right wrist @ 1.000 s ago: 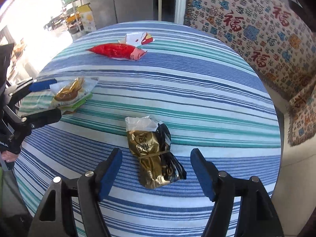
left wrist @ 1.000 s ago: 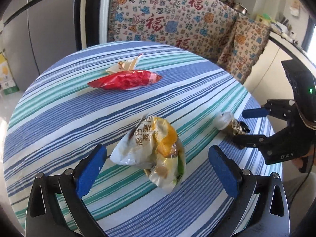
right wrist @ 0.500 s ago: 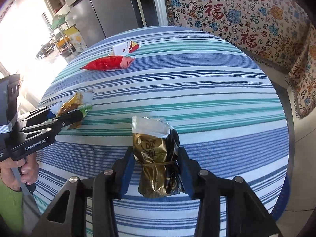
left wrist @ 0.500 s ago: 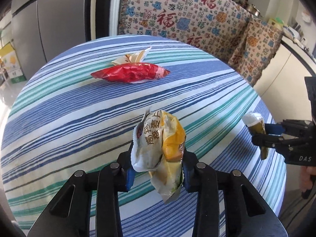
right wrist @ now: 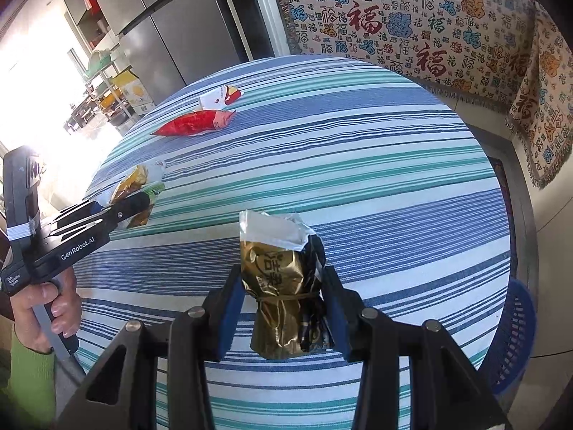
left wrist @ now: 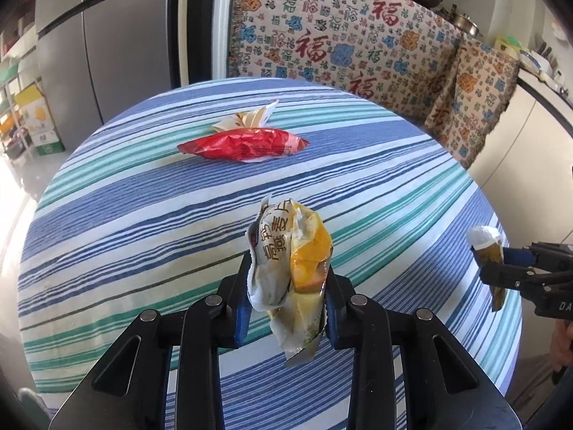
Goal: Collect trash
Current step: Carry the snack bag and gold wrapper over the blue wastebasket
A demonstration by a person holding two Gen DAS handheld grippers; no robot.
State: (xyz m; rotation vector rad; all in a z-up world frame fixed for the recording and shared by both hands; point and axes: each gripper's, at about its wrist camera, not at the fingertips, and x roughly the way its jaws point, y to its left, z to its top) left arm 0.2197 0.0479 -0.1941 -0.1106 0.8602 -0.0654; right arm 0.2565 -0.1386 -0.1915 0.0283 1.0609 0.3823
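Left wrist view: the left gripper point(left wrist: 286, 301) has its 2 blue-padded fingers point(left wrist: 241, 308) pressed against both sides of a crumpled white-and-yellow wrapper point(left wrist: 290, 272). The wrapper stands upright between them, lifted clear of the striped tablecloth point(left wrist: 143, 222) on the round table. On the far side of the table lies a red snack bag point(left wrist: 243, 147), flat on the cloth, with a small cream wrapper point(left wrist: 250, 120) touching its far edge. At the right edge of the view, the right gripper point(left wrist: 494, 265) shows side-on, clamped on a gold wrapper point(left wrist: 489, 247) with a white torn top. Behind the table hangs a patterned blanket point(left wrist: 358, 46); a grey refrigerator point(left wrist: 100, 46) stands at far left.

Right wrist view: the right gripper point(right wrist: 283, 308) has both fingers closed against a gold-and-black wrapper point(right wrist: 283, 286), its silver torn top pointing away from the camera, held above the cloth point(right wrist: 358, 165). At the left, the left gripper point(right wrist: 136, 200) is held by a hand point(right wrist: 43, 308) in a green sleeve and grips the yellow wrapper point(right wrist: 138, 182) over the table's left edge. The red bag point(right wrist: 193, 125) and the small white wrapper point(right wrist: 220, 96) lie together at the far left of the table. A blue basket point(right wrist: 515, 337) stands on the floor at near right, beside the table's edge.
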